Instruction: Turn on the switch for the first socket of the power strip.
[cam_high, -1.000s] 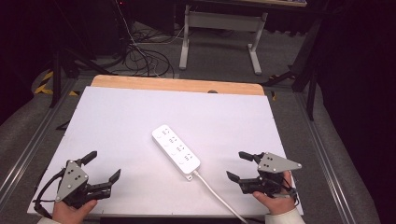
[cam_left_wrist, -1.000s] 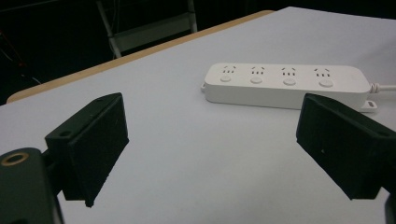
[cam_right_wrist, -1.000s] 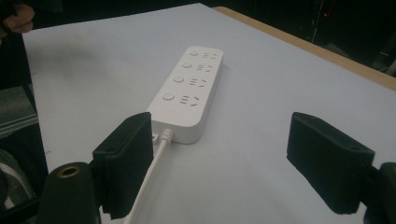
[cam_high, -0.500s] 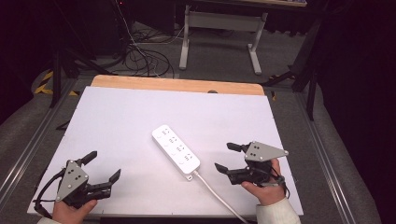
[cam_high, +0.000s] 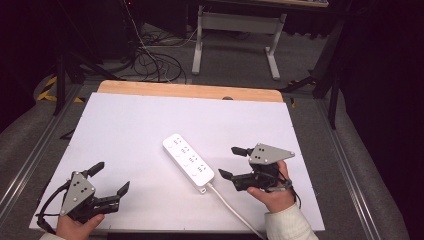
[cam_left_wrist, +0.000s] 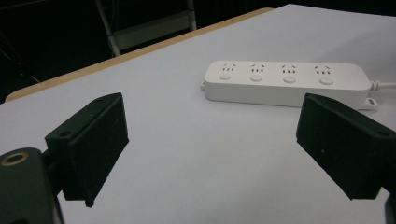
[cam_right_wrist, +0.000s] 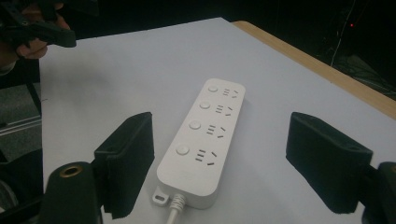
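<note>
A white power strip (cam_high: 188, 162) with several sockets and buttons lies slantwise in the middle of the white table (cam_high: 150, 115); its white cable (cam_high: 232, 210) runs off toward the near edge. My right gripper (cam_high: 229, 161) hovers just right of the strip's cable end, jaws open and empty, pointing at it. In the right gripper view the strip (cam_right_wrist: 203, 140) lies ahead between the two black jaws, apart from them. My left gripper (cam_high: 111, 177) rests open near the front left corner of the table, nothing between its jaws. The left gripper view has the strip (cam_left_wrist: 285, 83) farther off.
The table's far edge is a bare wooden strip (cam_high: 190, 91). Metal rails (cam_high: 30, 160) run along both sides of the table. Behind it stand a desk frame (cam_high: 235, 35) and loose cables (cam_high: 150, 65) on the floor.
My right gripper has moved left and slightly up, toward the power strip's cable end. The left gripper has stayed where it was.
</note>
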